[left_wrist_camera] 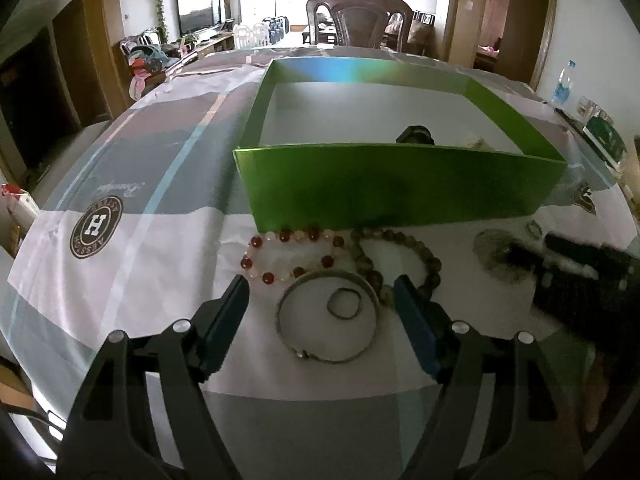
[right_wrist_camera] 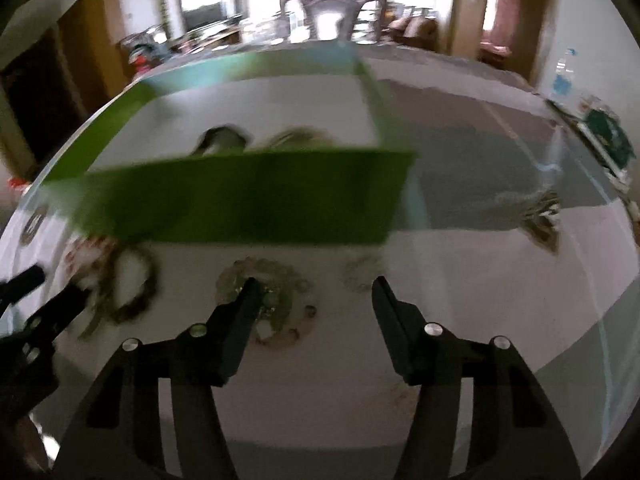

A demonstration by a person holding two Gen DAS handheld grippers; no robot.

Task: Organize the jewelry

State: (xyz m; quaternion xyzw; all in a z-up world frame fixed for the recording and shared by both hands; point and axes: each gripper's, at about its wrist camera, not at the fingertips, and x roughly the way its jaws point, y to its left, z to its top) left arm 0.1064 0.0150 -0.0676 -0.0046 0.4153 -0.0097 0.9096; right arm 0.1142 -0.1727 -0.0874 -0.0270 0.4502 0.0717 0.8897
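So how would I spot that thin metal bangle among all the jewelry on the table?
Start at the big green box on the table and look just in front of its near wall, where several bracelets lie. The metal bangle is nearest the left claw, between its open fingers. Unlike the beaded bracelets beside it, it is a plain smooth hoop with a small ring inside.

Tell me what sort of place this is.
Probably a home dining table opening onto a living room: a carved wooden chair stands behind the cloth-covered table, with a television further back.

A red-and-white bead bracelet [left_wrist_camera: 290, 257] and a brown bead bracelet [left_wrist_camera: 400, 264] lie just before the open green box [left_wrist_camera: 400, 188]. A silver bangle [left_wrist_camera: 329, 318] lies flat nearer, ringing a small thin ring [left_wrist_camera: 344, 303].
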